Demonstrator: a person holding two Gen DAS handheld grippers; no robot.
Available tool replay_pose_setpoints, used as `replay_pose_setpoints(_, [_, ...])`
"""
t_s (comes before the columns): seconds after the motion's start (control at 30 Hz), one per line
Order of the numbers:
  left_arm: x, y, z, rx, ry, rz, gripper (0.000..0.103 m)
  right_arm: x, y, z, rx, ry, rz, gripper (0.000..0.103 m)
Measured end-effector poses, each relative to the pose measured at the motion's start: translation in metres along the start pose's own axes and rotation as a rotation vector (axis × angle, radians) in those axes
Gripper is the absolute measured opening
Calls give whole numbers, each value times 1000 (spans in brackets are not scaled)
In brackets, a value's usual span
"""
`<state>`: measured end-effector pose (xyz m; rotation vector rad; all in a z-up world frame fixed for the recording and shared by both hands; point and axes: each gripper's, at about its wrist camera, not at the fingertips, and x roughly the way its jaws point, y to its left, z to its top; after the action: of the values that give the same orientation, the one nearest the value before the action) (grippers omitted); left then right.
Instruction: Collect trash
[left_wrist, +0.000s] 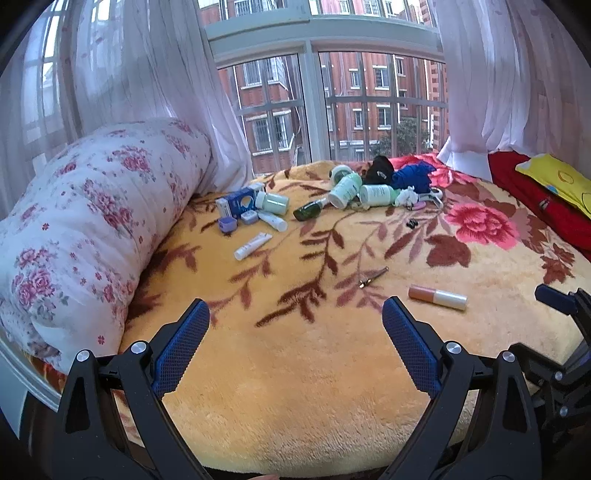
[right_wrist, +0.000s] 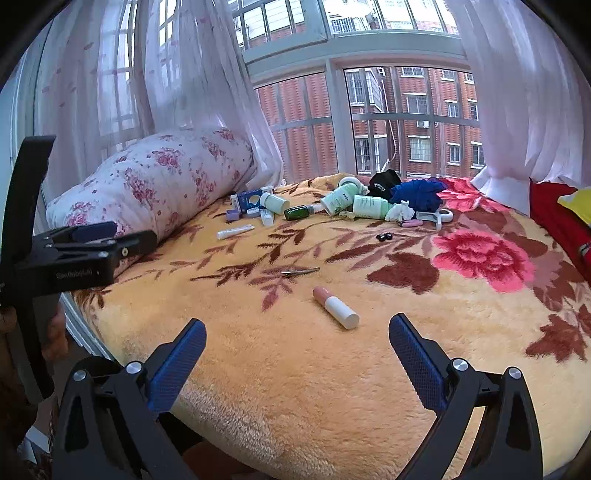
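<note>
Trash lies scattered on a yellow floral blanket. A pink-and-white tube lies nearest, with metal tweezers just beyond. Farther back sit a white tube, a blue box, pale green bottles, a dark green bottle and crumpled white tissue. My left gripper is open and empty above the near blanket. My right gripper is open, empty, just short of the pink tube.
A floral rolled quilt lines the left side by the curtains. Blue cloth and a black item sit at the back. Red bedding and a yellow pillow lie right. The left gripper body shows at the right wrist view's left.
</note>
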<state>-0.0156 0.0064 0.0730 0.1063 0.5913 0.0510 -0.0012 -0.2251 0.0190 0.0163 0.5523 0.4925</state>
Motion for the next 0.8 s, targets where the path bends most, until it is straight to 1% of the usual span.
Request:
replay_pose_setpoints(0.27, [-2,4,4,-10,-45,-9,92,2,3,-5,2,10,8,98])
replay_pose_setpoints(0.37, [-2,9,5,-31,-58,-9,92,5,5,-7,-3,23,11,98])
replay_pose_setpoints(0.5, [-1,14,8,-47,-66,-19,92,11,9,-13,-9,45,19,98])
replay_pose_setpoints(0.67, [-2,14,8,-40,-77,-17,92,18,15,-19,-20,70,31,98])
replay_pose_setpoints(0.8, [0,16,9,-50,-80,-17,92,21,21,-21,-44,82,27,98])
